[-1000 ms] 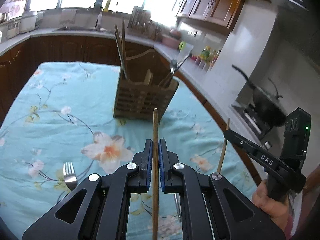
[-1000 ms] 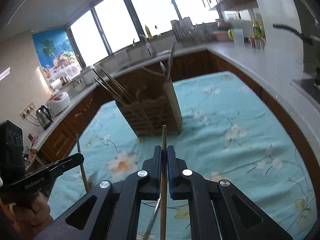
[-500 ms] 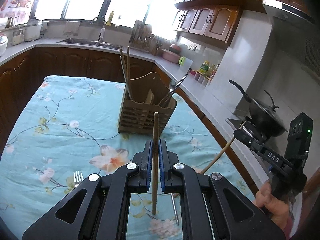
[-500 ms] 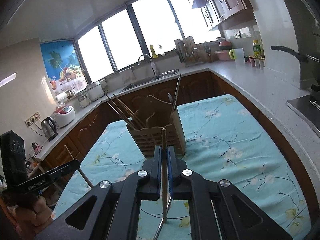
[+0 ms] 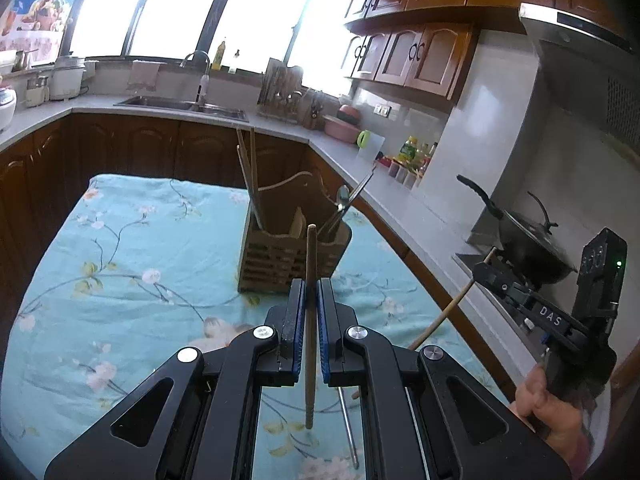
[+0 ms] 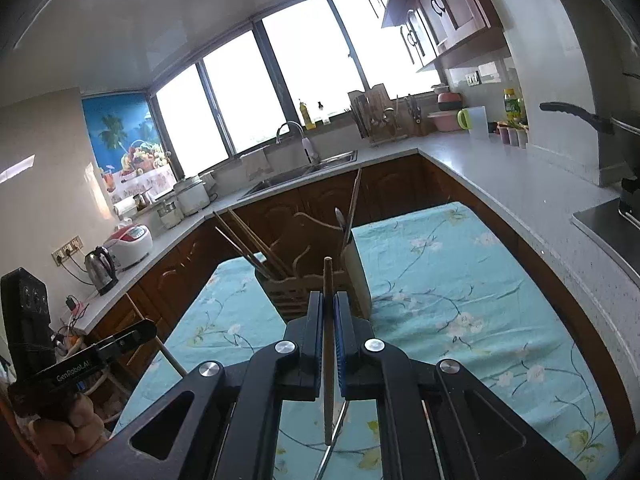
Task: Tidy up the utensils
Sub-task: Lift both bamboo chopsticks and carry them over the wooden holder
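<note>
A wooden slatted utensil holder (image 5: pixel 280 256) stands on the floral tablecloth, with chopsticks (image 5: pixel 250 176) on its left side and a spoon (image 5: pixel 344 200) on its right. It also shows in the right wrist view (image 6: pixel 304 288). My left gripper (image 5: pixel 311 292) is shut on a wooden chopstick (image 5: pixel 311 264), held upright in front of the holder. My right gripper (image 6: pixel 328 304) is shut on another wooden chopstick (image 6: pixel 328 280), also in front of the holder. The right gripper appears at the right in the left wrist view (image 5: pixel 492 272).
A metal utensil handle (image 5: pixel 348 424) lies on the teal tablecloth (image 5: pixel 140 264) under the left gripper. A counter with a sink (image 5: pixel 180 104) runs behind the table. A black wok (image 5: pixel 528 248) sits on the stove at right. A kettle (image 6: pixel 100 264) stands at left.
Both grippers have risen and tilted up with their chopsticks, so the holder sits lower and farther in view. The fork on the cloth has dropped out of the left wrist view.
</note>
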